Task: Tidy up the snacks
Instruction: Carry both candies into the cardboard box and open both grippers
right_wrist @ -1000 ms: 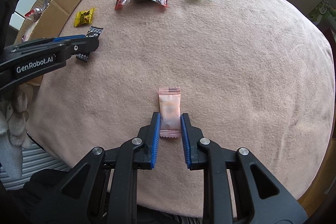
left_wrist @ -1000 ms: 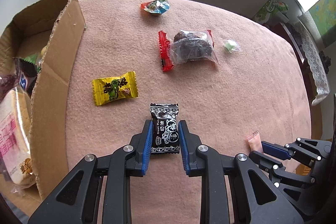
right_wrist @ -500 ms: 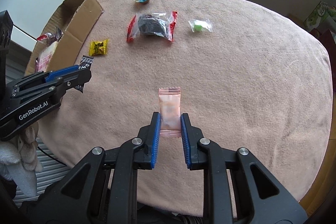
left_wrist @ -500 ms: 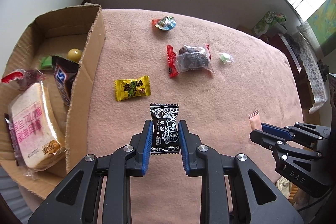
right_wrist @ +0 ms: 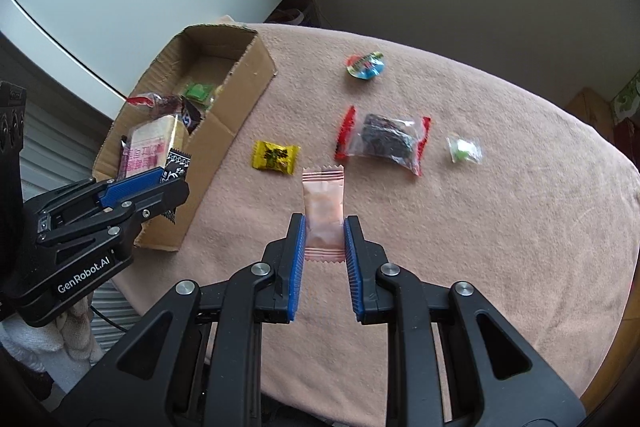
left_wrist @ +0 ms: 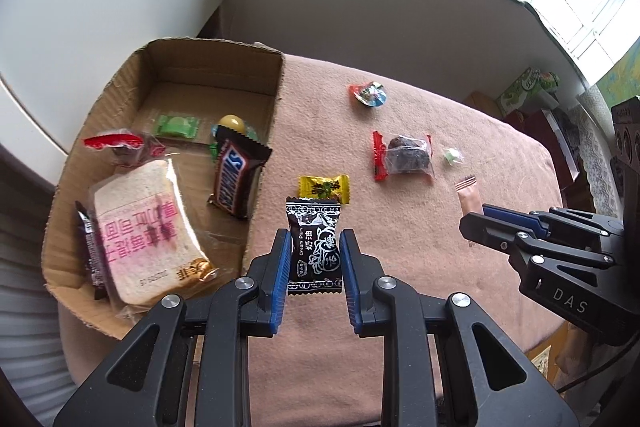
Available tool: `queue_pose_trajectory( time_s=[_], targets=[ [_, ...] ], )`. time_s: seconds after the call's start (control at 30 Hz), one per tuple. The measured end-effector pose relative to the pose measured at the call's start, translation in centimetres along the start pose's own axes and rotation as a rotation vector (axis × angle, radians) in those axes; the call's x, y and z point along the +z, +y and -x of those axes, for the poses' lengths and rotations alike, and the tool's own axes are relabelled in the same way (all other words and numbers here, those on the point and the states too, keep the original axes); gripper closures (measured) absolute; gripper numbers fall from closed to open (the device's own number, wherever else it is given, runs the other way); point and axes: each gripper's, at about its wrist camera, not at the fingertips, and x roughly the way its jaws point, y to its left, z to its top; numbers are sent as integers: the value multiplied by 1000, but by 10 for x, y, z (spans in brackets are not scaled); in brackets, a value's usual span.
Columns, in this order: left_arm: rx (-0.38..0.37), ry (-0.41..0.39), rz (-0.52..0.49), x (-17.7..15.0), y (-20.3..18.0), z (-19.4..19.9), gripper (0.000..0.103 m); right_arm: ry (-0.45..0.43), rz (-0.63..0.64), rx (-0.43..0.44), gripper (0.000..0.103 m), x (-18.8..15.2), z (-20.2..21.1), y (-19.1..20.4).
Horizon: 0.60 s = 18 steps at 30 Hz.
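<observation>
We hold each snack clear of the tabletop, ready for the cardboard box: left gripper clamped on the black plum candy beside the box, right gripper pinching the pink sachet farther away. Pink cloth covers the tabletop; a windowsill lies beyond.

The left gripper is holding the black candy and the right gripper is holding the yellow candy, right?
Not quite. The left gripper does hold the black candy, but the right gripper holds the pink candy. The right wrist view shows the yellow candy lying on the pink cloth.
</observation>
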Motion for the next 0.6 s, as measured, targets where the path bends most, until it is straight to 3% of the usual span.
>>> queue_pose_trajectory(
  time_s=[0.6],
  targets=[
    [69,-32,146,-4,73,17,80,-9,152,60,83,61,-26,75]
  ],
)
